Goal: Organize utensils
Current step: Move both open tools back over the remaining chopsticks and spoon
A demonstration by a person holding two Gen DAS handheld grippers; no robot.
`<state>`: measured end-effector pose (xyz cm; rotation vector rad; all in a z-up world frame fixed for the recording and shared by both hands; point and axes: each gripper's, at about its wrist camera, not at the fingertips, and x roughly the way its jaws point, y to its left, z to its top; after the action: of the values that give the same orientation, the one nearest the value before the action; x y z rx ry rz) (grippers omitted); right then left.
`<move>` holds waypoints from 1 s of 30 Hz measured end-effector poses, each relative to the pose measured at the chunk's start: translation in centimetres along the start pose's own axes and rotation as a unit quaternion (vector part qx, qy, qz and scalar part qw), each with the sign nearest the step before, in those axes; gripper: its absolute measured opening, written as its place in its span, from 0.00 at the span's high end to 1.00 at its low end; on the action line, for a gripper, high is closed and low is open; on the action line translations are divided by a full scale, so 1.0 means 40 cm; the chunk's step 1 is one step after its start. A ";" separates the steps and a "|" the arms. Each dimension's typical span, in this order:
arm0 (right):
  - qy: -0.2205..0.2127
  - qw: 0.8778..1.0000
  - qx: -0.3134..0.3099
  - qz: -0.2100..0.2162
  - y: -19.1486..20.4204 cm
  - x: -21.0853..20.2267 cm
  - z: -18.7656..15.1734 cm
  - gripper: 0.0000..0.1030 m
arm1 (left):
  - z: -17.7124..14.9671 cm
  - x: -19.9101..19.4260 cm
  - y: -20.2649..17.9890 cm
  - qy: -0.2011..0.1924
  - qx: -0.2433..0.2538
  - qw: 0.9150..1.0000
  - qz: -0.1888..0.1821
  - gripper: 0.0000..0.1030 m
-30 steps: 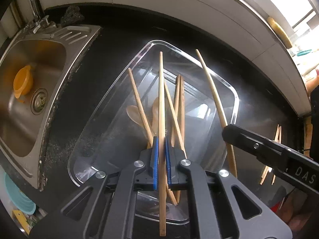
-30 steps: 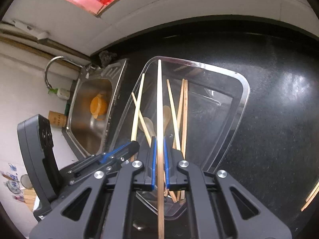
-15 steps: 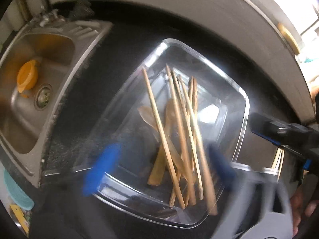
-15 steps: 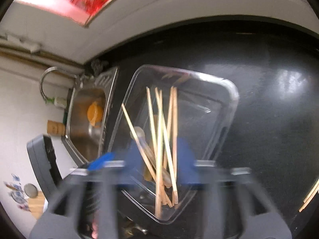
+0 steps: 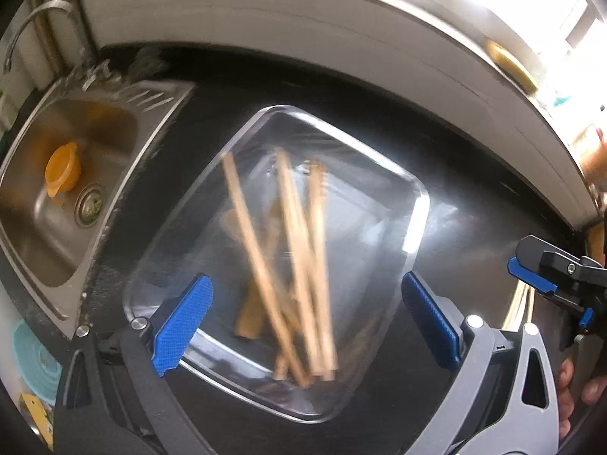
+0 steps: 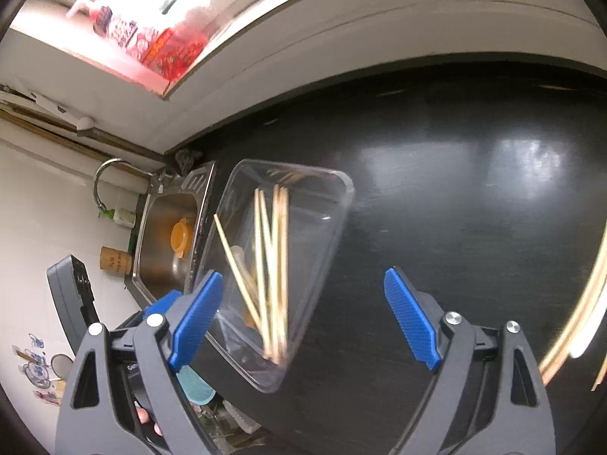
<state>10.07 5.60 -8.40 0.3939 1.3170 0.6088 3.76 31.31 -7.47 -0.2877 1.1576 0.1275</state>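
Note:
A clear plastic tray [image 5: 419, 204] sits on the black counter and holds several wooden chopsticks [image 5: 299, 258], blurred, over a wooden spoon [image 5: 248, 314]. My left gripper [image 5: 307, 326] hovers above the tray's near end, open, with nothing between its blue pads [image 5: 182, 326]. In the right wrist view the tray [image 6: 337, 204] and its chopsticks [image 6: 271, 265] lie to the left. My right gripper [image 6: 303, 318] is open and empty over the tray's right edge and bare counter. It also shows at the right edge of the left wrist view as the right gripper [image 5: 550, 280].
A steel sink [image 5: 41, 235] with an orange cup [image 5: 62, 172] and a faucet [image 5: 22, 34] is left of the tray. Loose chopsticks [image 6: 580, 322] lie on the counter at the right. A teal plate [image 5: 34, 364] sits below the counter edge. A wall backs the counter.
Both grippers were shut on a chopstick each; both have opened, and the chopsticks now lie in the tray. Both grippers pulled back, the right one sideways to the right.

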 end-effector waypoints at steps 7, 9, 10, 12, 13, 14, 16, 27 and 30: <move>-0.040 0.998 0.010 -0.043 -0.223 -0.180 -0.042 0.18 | -0.076 0.033 -0.285 0.002 0.098 0.995 -0.025 0.06; -0.049 0.997 0.018 -0.062 -0.303 -0.233 -0.062 0.18 | -0.118 0.049 -0.388 0.000 0.138 0.990 -0.040 0.06; -0.056 0.995 0.018 -0.079 -0.352 -0.266 -0.078 0.18 | -0.136 0.057 -0.431 -0.002 0.157 0.987 -0.045 0.06; -0.067 0.992 0.012 -0.110 -0.423 -0.315 -0.105 0.18 | -0.184 0.076 -0.518 -0.006 0.205 0.977 -0.052 0.06; -0.073 0.988 0.006 -0.133 -0.468 -0.344 -0.127 0.18 | -0.207 0.087 -0.554 -0.006 0.228 0.972 -0.051 0.06; -0.076 0.986 0.000 -0.150 -0.499 -0.362 -0.144 0.18 | -0.227 0.100 -0.583 -0.004 0.249 0.967 -0.049 0.06; -0.075 0.978 -0.019 -0.195 -0.564 -0.389 -0.186 0.18 | -0.276 0.135 -0.640 0.002 0.295 0.955 -0.042 0.06; 0.016 0.951 -0.050 -0.303 -0.767 -0.331 -0.404 0.18 | -0.380 0.270 -0.691 0.048 0.386 0.921 -0.021 0.06; 0.021 0.951 -0.052 -0.304 -0.788 -0.333 -0.433 0.18 | -0.391 0.280 -0.701 0.051 0.403 0.913 -0.033 0.06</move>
<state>-2.55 -28.51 -20.56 -0.1192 1.3510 0.1644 1.32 -0.56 -19.08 0.4064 1.2077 -0.4286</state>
